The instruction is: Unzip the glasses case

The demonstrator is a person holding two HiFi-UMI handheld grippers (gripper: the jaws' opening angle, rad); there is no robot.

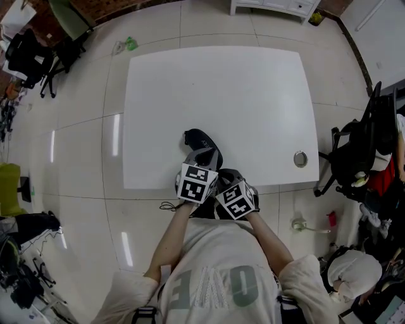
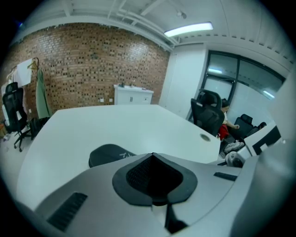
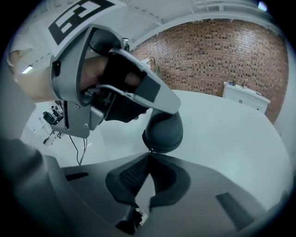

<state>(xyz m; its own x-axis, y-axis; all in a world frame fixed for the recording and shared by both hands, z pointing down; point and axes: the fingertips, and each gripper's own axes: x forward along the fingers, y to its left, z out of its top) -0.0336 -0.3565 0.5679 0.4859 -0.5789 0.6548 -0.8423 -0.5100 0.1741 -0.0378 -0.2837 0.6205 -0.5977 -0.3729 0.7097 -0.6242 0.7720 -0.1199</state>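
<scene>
The black glasses case (image 1: pixel 198 139) lies on the white table (image 1: pixel 215 82), close to its front edge. My left gripper (image 1: pixel 205 155) reaches over the case's near end. In the left gripper view its jaws (image 2: pixel 152 155) are shut tip to tip, and the case (image 2: pixel 108 155) shows just behind the left jaw. My right gripper (image 1: pixel 223 172) comes in from the right. In its own view its tips (image 3: pixel 149 153) meet at the case's rounded end (image 3: pixel 163 132), pinching a thin zipper pull. A grey finger (image 3: pixel 155 92) of the left gripper lies on top of the case.
A round cable grommet (image 1: pixel 300 159) sits in the table at the front right. A black office chair (image 1: pixel 357 152) stands right of the table, and a white cabinet (image 1: pixel 272 5) beyond its far edge. Both grippers work at the table's front edge (image 1: pixel 152 187).
</scene>
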